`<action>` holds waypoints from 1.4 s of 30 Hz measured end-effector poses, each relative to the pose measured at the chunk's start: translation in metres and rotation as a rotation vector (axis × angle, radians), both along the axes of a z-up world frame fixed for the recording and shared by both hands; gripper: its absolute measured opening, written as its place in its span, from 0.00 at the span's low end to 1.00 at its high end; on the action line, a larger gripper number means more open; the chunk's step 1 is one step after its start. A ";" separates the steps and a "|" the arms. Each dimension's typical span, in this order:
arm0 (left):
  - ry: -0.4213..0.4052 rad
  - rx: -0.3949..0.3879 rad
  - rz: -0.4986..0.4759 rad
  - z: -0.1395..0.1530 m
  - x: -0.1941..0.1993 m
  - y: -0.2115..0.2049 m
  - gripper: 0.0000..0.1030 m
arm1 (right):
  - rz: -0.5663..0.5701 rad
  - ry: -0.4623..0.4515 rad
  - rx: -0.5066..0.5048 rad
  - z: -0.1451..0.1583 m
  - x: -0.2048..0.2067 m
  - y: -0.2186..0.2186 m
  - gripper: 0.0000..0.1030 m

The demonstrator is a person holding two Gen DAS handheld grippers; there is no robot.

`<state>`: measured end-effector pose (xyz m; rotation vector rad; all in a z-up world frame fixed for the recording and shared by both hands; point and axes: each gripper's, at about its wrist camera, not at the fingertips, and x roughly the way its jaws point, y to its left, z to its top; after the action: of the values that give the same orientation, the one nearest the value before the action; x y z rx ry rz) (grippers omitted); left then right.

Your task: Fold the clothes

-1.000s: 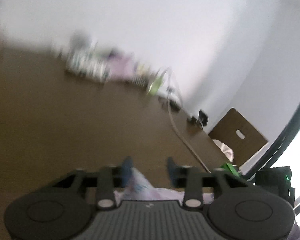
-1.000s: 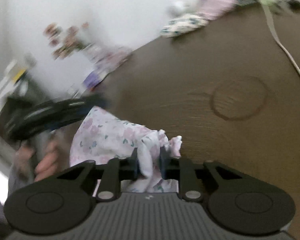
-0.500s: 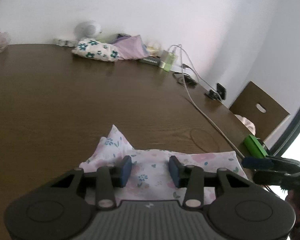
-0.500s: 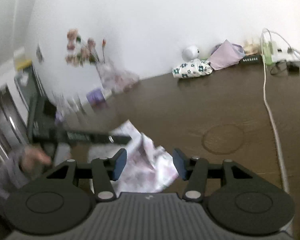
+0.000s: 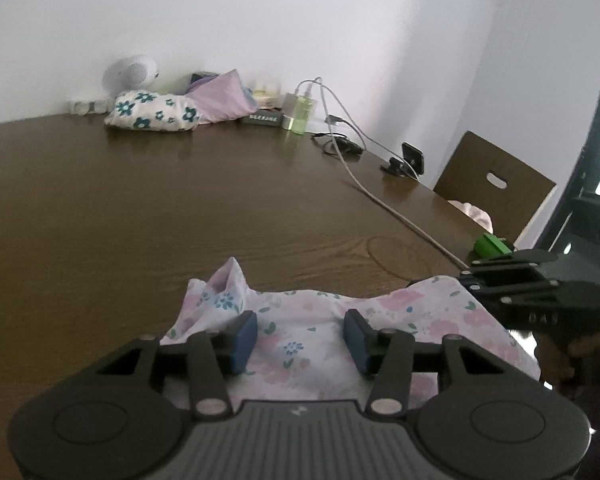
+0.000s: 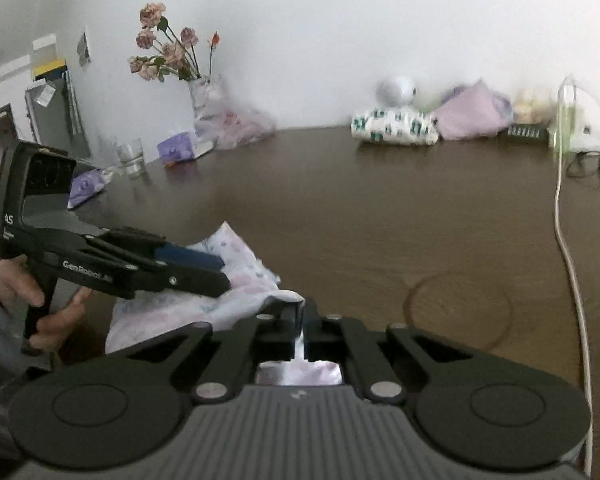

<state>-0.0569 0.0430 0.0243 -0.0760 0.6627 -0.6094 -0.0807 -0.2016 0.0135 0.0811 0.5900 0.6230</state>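
The left claw [image 5: 300,336] hovered with its 2 blue pads spread wide, holding nothing; the floral garment [image 5: 320,332] lay flat on the brown table [image 5: 140,208] directly beneath and between them. Half a second before, that claw stood open over the cloth in much the same way, so little had changed on that side.

The change was on the right. The right claw [image 6: 302,316], which had been open above the cloth half a second earlier, had now closed its fingers tightly on a raised corner of the garment, and a thin fold of pale fabric showed pinched between them. Seen from the left claw, it sat off to the right, at the cloth's far right edge.

Judging from this, 1 corner was secured and the left claw had yet to take its own hold. A peaked fold just ahead of its left pad looked like the likely grip point before any fold could be carried over.
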 end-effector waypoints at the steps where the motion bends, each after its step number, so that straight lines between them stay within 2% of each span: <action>1: -0.004 0.000 -0.006 -0.001 0.000 -0.001 0.47 | -0.017 0.021 0.017 -0.002 0.002 -0.004 0.08; 2: -0.009 0.003 -0.010 -0.001 0.000 -0.002 0.47 | -0.037 0.028 0.015 -0.004 0.003 -0.006 0.21; 4: -0.009 0.005 -0.014 -0.001 0.000 -0.002 0.47 | -0.088 0.037 0.014 -0.007 0.003 -0.012 0.39; 5: -0.007 0.002 -0.014 -0.001 0.001 -0.002 0.47 | -0.115 0.049 0.026 -0.006 0.005 -0.017 0.42; 7: -0.001 -0.003 -0.006 -0.001 0.001 -0.002 0.47 | -0.176 0.063 0.038 -0.004 0.006 -0.026 0.42; 8: 0.001 0.000 0.003 0.000 0.001 -0.003 0.47 | -0.222 0.040 0.004 0.001 0.003 -0.026 0.24; 9: 0.003 0.002 0.011 0.000 0.000 -0.004 0.47 | -0.277 0.012 -0.041 0.005 0.000 -0.027 0.17; 10: 0.009 0.001 0.024 0.001 0.000 -0.005 0.47 | -0.347 -0.027 -0.104 0.010 -0.004 -0.027 0.14; 11: 0.021 -0.007 0.043 0.001 0.000 -0.005 0.47 | -0.388 -0.052 -0.128 0.016 -0.006 -0.030 0.14; 12: 0.035 -0.017 0.065 0.002 0.000 -0.005 0.47 | -0.381 -0.058 -0.097 0.022 -0.010 -0.033 0.14; 16: 0.052 -0.010 0.141 0.005 -0.003 -0.012 0.47 | -0.121 -0.062 0.093 0.041 -0.028 -0.009 0.14; 19: 0.062 -0.039 0.216 0.008 -0.003 -0.007 0.47 | -0.063 -0.025 0.015 0.023 -0.022 0.036 0.14; 21: 0.039 -0.046 0.294 0.010 -0.006 0.003 0.45 | -0.122 0.009 -0.064 0.002 -0.013 0.045 0.14; 22: 0.033 -0.020 0.320 0.009 -0.007 0.006 0.37 | -0.146 0.020 -0.084 -0.007 -0.011 0.046 0.13; 23: 0.036 0.011 0.340 0.008 -0.007 0.007 0.31 | -0.153 0.018 -0.061 -0.008 -0.012 0.043 0.13; 27: 0.032 -0.020 0.371 0.012 -0.009 0.012 0.28 | -0.174 0.022 -0.086 -0.004 -0.007 0.044 0.13; 29: -0.033 -0.043 0.400 0.022 -0.018 0.014 0.29 | -0.182 -0.001 -0.079 0.002 -0.006 0.043 0.14; 31: -0.091 -0.032 0.359 0.031 -0.026 0.006 0.30 | -0.181 -0.036 -0.057 0.009 -0.008 0.041 0.14; 32: -0.112 -0.022 0.328 0.034 -0.028 0.001 0.35 | -0.171 -0.055 -0.041 0.013 -0.009 0.041 0.15; 34: -0.075 0.019 0.246 0.026 -0.023 -0.011 0.36 | -0.119 -0.062 -0.025 0.011 -0.006 0.046 0.18; 35: -0.045 0.038 0.243 0.017 -0.018 -0.014 0.32 | -0.106 -0.050 -0.037 0.007 -0.002 0.050 0.18; 38: 0.004 0.006 0.298 0.001 -0.008 -0.002 0.30 | -0.171 -0.013 -0.106 -0.005 0.010 0.051 0.18; 40: 0.023 -0.047 0.348 0.000 -0.006 0.011 0.23 | -0.269 0.004 -0.132 -0.005 0.015 0.037 0.21; 42: 0.033 -0.081 0.411 0.004 -0.009 0.027 0.34 | -0.315 0.026 -0.085 0.001 0.013 0.020 0.25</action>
<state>-0.0661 0.0700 0.0284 -0.2912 0.6312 -0.2383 -0.0681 -0.1818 0.0141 0.1001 0.6131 0.2919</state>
